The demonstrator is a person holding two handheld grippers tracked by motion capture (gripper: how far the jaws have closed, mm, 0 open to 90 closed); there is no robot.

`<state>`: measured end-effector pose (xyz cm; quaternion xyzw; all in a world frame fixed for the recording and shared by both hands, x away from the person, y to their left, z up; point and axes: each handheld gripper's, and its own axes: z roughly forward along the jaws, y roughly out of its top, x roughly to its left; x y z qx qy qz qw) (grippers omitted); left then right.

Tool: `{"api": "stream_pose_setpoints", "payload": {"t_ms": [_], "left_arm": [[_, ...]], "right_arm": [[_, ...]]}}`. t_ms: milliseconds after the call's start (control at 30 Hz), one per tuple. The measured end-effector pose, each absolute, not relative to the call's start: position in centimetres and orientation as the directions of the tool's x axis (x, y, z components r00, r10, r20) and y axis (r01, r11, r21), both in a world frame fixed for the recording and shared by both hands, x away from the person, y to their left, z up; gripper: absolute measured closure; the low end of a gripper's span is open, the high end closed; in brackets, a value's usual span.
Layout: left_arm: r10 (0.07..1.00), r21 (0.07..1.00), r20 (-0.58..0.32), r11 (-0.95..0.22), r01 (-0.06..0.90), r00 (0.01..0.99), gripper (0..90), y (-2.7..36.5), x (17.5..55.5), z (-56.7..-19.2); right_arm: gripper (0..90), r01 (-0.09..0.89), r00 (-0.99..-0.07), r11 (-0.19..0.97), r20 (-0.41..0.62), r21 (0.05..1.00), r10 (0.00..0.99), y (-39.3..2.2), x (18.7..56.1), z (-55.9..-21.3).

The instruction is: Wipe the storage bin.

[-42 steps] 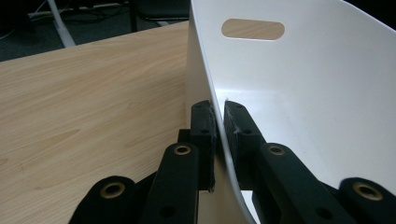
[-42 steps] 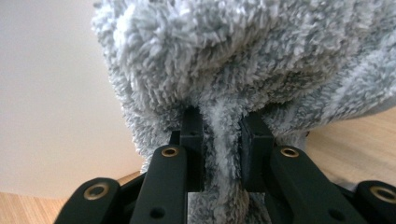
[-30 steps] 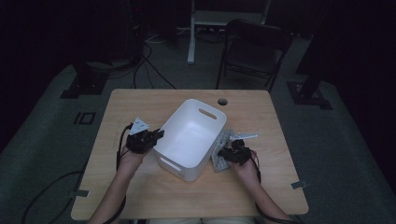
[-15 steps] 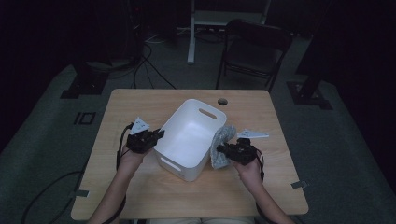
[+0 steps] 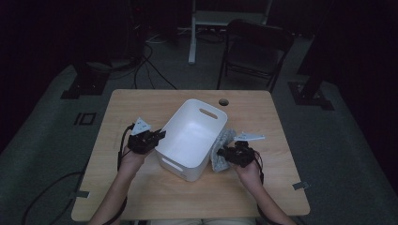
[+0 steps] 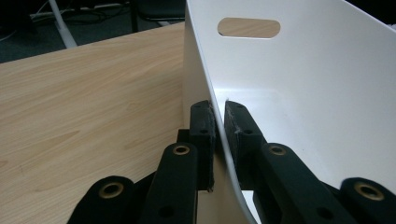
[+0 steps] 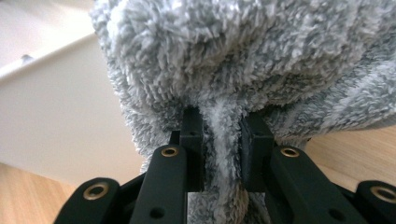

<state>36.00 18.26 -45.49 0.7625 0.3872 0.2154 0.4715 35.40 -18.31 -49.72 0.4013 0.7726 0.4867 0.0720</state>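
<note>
A white plastic bin (image 5: 192, 138) stands near the middle of the wooden worktop (image 5: 141, 105), turned at an angle, with a slotted handle in each end wall. Its side wall at about nine o'clock is gripped by the left gripper (image 6: 219, 133): the jaws are nearly shut, one pad outside and one inside, with only the thin wall pinched between them. At about four o'clock from the bin's centre, just beside its outer wall, a fluffy grey cloth (image 5: 221, 151) is held by the right gripper (image 7: 220, 135). Those jaws are closed to a narrow gap on a pinched fold of the pile, while most of the cloth bulges loose above and around the pads. Whether its lower edge touches the worktop cannot be told.

The cloth is judged to be on its way into the bin, which is being steadied. Several things could go wrong. Only a small fold is clamped, so the soft pile could slip out under the weight of the hanging bulk. The trailing part could catch on the rim at four o'clock and drag or tip the light bin. The smooth, curved wall could slide out of the left jaws if the bin is pushed sideways.
</note>
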Motion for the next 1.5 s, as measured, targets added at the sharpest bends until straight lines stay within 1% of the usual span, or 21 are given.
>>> {"api": "stream_pose_setpoints", "payload": {"t_ms": [167, 433, 733, 833, 900, 933, 967, 1100, 1133, 1167, 1200, 1233, 1333, 1400, 1500], "left_arm": [[0.794, 0.887, -0.034, -0.256, 0.385, 0.606, 82.3, 18.2, 36.0, -45.5], [0.796, 0.888, -0.039, -0.25, 0.386, 0.605, 82.3, 18.2, 36.0, -45.5], [0.797, 0.887, -0.04, -0.249, 0.388, 0.603, 82.3, 18.1, 36.0, -45.5], [0.801, 0.887, -0.039, -0.248, 0.389, 0.598, 82.3, 18.1, 36.0, -45.5], [0.805, 0.887, -0.039, -0.245, 0.391, 0.592, 82.3, 18.1, 36.0, -45.5], [0.805, 0.887, -0.039, -0.245, 0.391, 0.592, 82.3, 18.1, 36.0, -45.5], [0.808, 0.887, -0.038, -0.244, 0.393, 0.588, 82.4, 18.0, 36.0, -45.5], [0.808, 0.886, -0.039, -0.244, 0.394, 0.588, 82.3, 18.0, 36.0, -45.5], [0.808, 0.886, -0.039, -0.244, 0.394, 0.588, 82.3, 18.0, 36.0, -45.5], [0.807, 0.886, -0.041, -0.244, 0.395, 0.589, 82.3, 18.0, 36.0, -45.5], [0.806, 0.886, -0.04, -0.245, 0.395, 0.59, 82.4, 18.0, 36.0, -45.5], [0.804, 0.885, -0.039, -0.248, 0.393, 0.594, 82.4, 18.0, 36.0, -45.5], [0.801, 0.886, -0.04, -0.249, 0.392, 0.597, 82.4, 18.0, 36.0, -45.5], [0.801, 0.886, -0.043, -0.246, 0.394, 0.597, 82.4, 18.0, 36.0, -45.5], [0.8, 0.885, -0.045, -0.245, 0.395, 0.598, 82.3, 18.0, 36.0, -45.5]], "right_arm": [[75.0, 0.556, -0.664, 0.231, 0.26, 0.799, 0.701, -18.2, 35.6, -50.3], [74.9, 0.577, -0.653, 0.247, 0.258, 0.779, 0.712, -18.1, 36.1, -51.4], [74.6, 0.611, -0.634, 0.299, 0.228, 0.733, 0.739, -17.5, 36.9, -53.4], [74.8, 0.624, -0.624, 0.284, 0.246, 0.728, 0.742, -17.6, 36.9, -53.1], [74.9, 0.629, -0.623, 0.25, 0.284, 0.736, 0.729, -18.0, 36.8, -52.7], [74.9, 0.629, -0.623, 0.25, 0.284, 0.736, 0.729, -18.0, 36.8, -52.7], [74.9, 0.61, -0.633, 0.223, 0.299, 0.76, 0.714, -18.4, 36.2, -51.7], [74.9, 0.559, -0.655, 0.179, 0.299, 0.81, 0.694, -18.8, 34.9, -49.6], [74.9, 0.559, -0.655, 0.179, 0.299, 0.81, 0.694, -18.8, 34.9, -49.6], [74.9, 0.539, -0.665, 0.162, 0.3, 0.826, 0.684, -18.8, 34.4, -49.1], [74.9, 0.493, -0.68, 0.128, 0.29, 0.86, 0.673, -18.7, 33.5, -48.4], [74.8, 0.477, -0.683, 0.122, 0.28, 0.871, 0.674, -18.6, 33.2, -48.3], [74.8, 0.442, -0.688, 0.151, 0.226, 0.884, 0.69, -17.9, 33.0, -48.2], [74.9, 0.452, -0.683, 0.138, 0.242, 0.881, 0.689, -17.8, 33.1, -48.4], [74.8, 0.45, -0.687, 0.175, 0.214, 0.875, 0.694, -17.5, 33.2, -48.6]]}}
